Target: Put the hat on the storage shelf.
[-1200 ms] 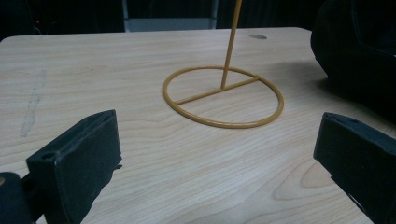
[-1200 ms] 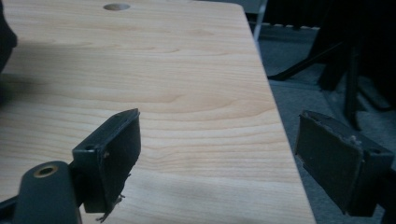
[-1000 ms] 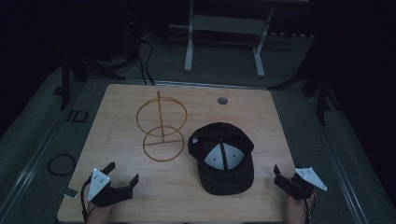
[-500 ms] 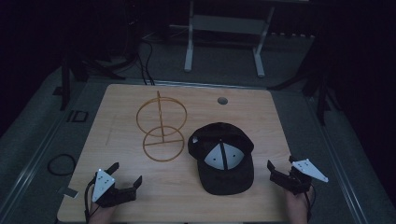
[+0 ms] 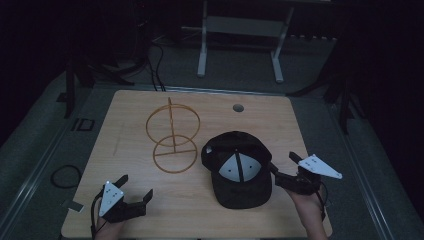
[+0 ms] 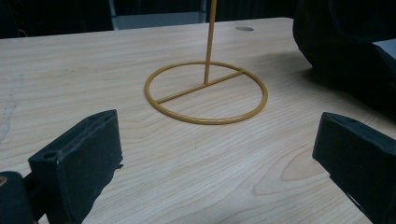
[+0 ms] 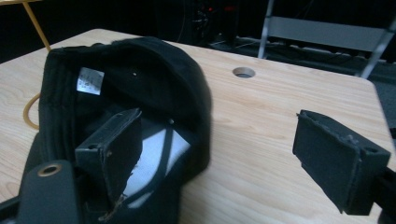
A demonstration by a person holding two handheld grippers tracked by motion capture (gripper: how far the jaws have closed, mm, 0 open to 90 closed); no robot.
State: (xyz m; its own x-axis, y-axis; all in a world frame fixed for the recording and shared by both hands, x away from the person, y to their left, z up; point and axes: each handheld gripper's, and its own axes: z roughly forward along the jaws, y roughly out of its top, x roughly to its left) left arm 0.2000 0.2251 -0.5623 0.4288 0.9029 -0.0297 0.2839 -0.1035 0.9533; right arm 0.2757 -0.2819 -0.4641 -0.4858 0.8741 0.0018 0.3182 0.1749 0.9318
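Since the earlier frames the right gripper (image 5: 283,169) has slid left from the table's (image 5: 125,120) near right edge up to the black cap (image 5: 240,170), while the left gripper (image 5: 134,186) has barely shifted at the near left corner. At left, that gripper's jaws gape over bare pale wood, with open room up to the thin yellow wire stand (image 5: 172,135), whose ring base lies flat. Right of the stand, the soft fabric cap lies upside down, its white lining showing; the right gripper's jaws stand wide apart, one over the cap's right rim, the other above bare wood.

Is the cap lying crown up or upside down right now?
Upside down: the black cap rests on its crown, opening upward, with its pale lining and inside label visible in the right gripper view.
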